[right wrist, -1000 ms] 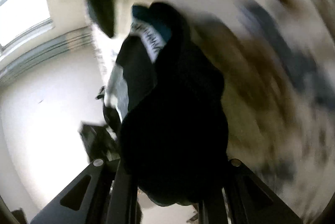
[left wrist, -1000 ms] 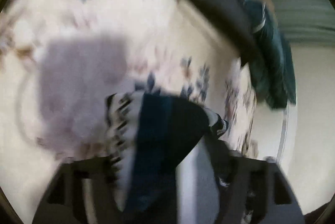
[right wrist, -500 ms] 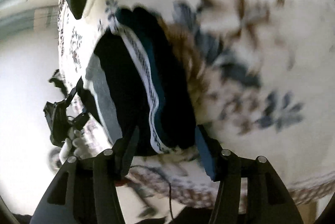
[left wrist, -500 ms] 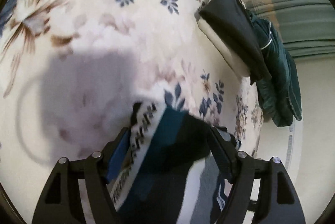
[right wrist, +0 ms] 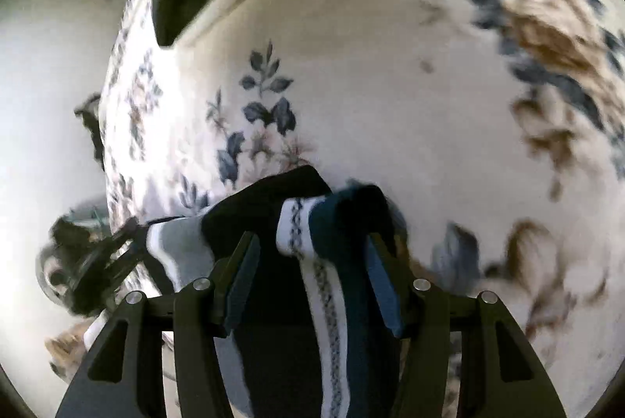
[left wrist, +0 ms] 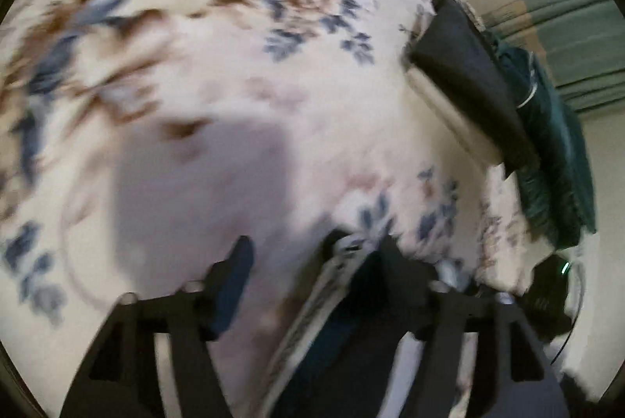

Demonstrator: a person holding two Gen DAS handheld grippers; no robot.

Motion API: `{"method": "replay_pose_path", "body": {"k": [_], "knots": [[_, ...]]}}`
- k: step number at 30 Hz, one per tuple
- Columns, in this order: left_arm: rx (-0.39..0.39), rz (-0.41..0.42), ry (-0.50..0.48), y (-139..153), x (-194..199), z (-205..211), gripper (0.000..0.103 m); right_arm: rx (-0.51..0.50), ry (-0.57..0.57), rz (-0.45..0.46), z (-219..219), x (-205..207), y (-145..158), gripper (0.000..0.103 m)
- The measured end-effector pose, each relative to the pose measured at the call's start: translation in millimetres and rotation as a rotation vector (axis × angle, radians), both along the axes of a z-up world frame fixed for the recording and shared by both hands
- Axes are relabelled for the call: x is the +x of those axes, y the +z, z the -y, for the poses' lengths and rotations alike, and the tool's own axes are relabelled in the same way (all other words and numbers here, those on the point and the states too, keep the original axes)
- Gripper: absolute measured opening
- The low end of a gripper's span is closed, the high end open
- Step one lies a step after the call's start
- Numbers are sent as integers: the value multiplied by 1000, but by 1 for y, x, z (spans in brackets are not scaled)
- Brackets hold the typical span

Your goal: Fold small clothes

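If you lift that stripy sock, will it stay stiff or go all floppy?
Probably floppy: the sock is soft knit, already bent over itself on the bedspread. Likely light, since it lies in thin layers. It shouldn't roll, lying flat between the right tool's fingers.

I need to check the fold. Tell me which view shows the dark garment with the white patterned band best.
The right wrist view: the folded dark garment with the white patterned band lies sharp and central, band and grey panel both readable. The left wrist view shows the same garment only blurred, low in the frame.
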State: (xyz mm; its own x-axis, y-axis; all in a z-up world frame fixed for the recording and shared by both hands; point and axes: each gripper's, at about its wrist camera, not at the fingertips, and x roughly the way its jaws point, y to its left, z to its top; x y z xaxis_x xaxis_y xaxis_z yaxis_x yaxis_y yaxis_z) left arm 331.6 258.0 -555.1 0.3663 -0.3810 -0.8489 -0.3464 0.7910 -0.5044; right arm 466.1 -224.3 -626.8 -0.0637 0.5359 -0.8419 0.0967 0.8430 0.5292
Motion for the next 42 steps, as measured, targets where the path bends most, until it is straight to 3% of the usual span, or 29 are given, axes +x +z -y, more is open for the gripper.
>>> {"method": "replay_pose_path", "body": {"k": [2, 3, 4, 6, 9, 11, 12, 15, 18, 20, 21, 22, 25, 29, 30, 32, 33, 36, 42], "knots": [[93, -58, -18, -8, -26, -3, 68, 27, -3, 16, -12, 8, -6, 13], [124, -84, -26, -13, -33, -3, 68, 26, 2, 35, -17, 10, -5, 3], [165, -131, -41, -25, -48, -4, 68, 12, -4, 52, -19, 12, -2, 3], [159, -158, -41, -39, -67, -9, 68, 2, -60, 99, -14, 18, 9, 3], [147, -113, -43, -46, -80, -10, 71, -10, -122, 114, -4, 33, 13, 3], [108, -91, -45, -53, -77, -8, 89, -44, -104, 97, -6, 37, 6, 3], [79, -82, -45, -56, -74, -7, 103, -73, -79, 87, -10, 38, 2, 3], [99, -122, 7, -64, -65, -2, 103, -96, -29, 3, -15, 37, -9, 4], [156, -144, 13, -66, -62, 6, 103, -90, -20, -3, -17, 39, 8, 9], [174, -162, -5, -66, -59, 9, 103, -117, 42, 45, -30, 41, 34, 32], [175, -169, -2, -65, -59, 10, 103, -109, 84, 67, -42, 41, 46, 51], [175, -167, 13, -61, -58, 10, 103, -97, 124, 85, -54, 41, 56, 60], [155, -125, 80, -40, -66, 8, 103, -148, 349, 139, -120, 41, 80, 60], [128, -79, 135, -18, -83, 8, 103, -144, 534, 180, -205, 38, 87, 60], [125, -76, 145, -15, -86, 10, 103, -184, 564, 197, -222, 37, 85, 60], [105, -71, 157, -14, -92, 11, 103, -393, 621, 251, -248, 36, 82, 60], [105, -72, 158, -14, -94, 12, 103, -448, 620, 276, -250, 38, 84, 60], [103, -66, 154, -15, -105, 10, 103, -516, 514, 270, -211, 49, 89, 60], [65, -71, 182, -14, -106, -5, 103, -592, 175, -6, -44, 47, 55, 60]]}}
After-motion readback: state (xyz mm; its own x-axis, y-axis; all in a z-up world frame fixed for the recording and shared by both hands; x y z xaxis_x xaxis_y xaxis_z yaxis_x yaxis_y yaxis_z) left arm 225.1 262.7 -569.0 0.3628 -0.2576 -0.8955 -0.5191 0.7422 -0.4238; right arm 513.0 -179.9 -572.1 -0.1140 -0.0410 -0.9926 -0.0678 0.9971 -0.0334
